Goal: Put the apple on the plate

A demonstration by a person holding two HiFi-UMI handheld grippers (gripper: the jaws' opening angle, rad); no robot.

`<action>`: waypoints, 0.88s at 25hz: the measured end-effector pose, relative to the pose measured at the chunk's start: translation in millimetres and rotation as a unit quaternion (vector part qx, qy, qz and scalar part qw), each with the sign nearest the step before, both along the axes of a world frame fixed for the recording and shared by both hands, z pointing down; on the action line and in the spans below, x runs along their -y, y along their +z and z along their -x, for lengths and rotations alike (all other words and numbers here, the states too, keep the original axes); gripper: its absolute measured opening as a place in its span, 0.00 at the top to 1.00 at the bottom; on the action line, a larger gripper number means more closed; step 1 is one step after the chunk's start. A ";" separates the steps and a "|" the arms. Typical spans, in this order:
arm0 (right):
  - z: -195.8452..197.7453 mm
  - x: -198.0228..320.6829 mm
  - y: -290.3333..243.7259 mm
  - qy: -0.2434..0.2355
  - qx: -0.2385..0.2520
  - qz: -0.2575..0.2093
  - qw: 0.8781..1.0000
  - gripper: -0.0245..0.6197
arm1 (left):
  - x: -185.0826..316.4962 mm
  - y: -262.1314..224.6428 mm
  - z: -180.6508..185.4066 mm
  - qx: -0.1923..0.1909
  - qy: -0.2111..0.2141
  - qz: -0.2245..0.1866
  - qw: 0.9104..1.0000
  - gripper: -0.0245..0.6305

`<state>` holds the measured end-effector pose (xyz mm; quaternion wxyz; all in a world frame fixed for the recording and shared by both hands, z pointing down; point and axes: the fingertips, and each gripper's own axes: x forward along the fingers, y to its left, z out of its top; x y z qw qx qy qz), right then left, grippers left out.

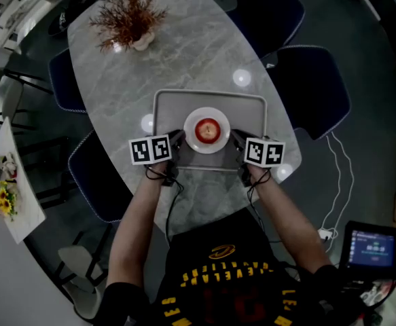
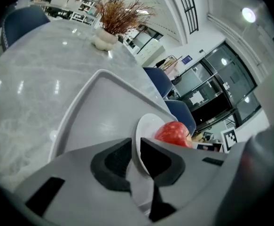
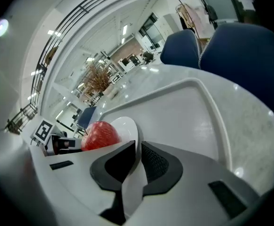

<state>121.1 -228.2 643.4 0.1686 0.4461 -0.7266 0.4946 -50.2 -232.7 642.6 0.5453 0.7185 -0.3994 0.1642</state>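
The grey marble table (image 1: 204,46) carries a grey tray (image 1: 253,100) close to its near edge. In the tray's middle is a white plate (image 1: 206,147), pinched on opposite sides: the left gripper (image 1: 178,141) is clenched on its left rim and the right gripper (image 1: 237,141) on its right rim. The red apple (image 1: 208,130) sits at the plate's centre.

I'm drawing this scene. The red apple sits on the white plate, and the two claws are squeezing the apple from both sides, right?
Almost. The red apple sits on the white plate, but the left claw and the right claw are squeezing the plate's rim from both sides, not the apple. Each gripper view shows the white rim between its jaws.
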 end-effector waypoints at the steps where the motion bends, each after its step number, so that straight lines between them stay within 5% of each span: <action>1: -4.6 3.4 -3.3 0.000 -0.015 -0.013 1.000 0.92 | 3.0 -3.7 2.6 0.012 -0.002 -0.012 1.000 0.89; 6: -22.3 15.2 -29.2 0.021 -0.021 -0.075 0.997 0.92 | 16.2 -37.6 8.9 0.046 -0.016 -0.092 0.995 0.89; 14: -21.1 15.7 -82.7 -0.009 -0.030 -0.176 0.984 0.92 | 3.4 -93.1 -17.4 0.077 0.016 -0.202 0.976 0.93; 22: 26.2 -42.3 -180.5 -0.050 -0.056 -0.303 0.950 0.95 | -67.1 -184.7 -22.0 0.050 0.030 -0.319 0.946 0.96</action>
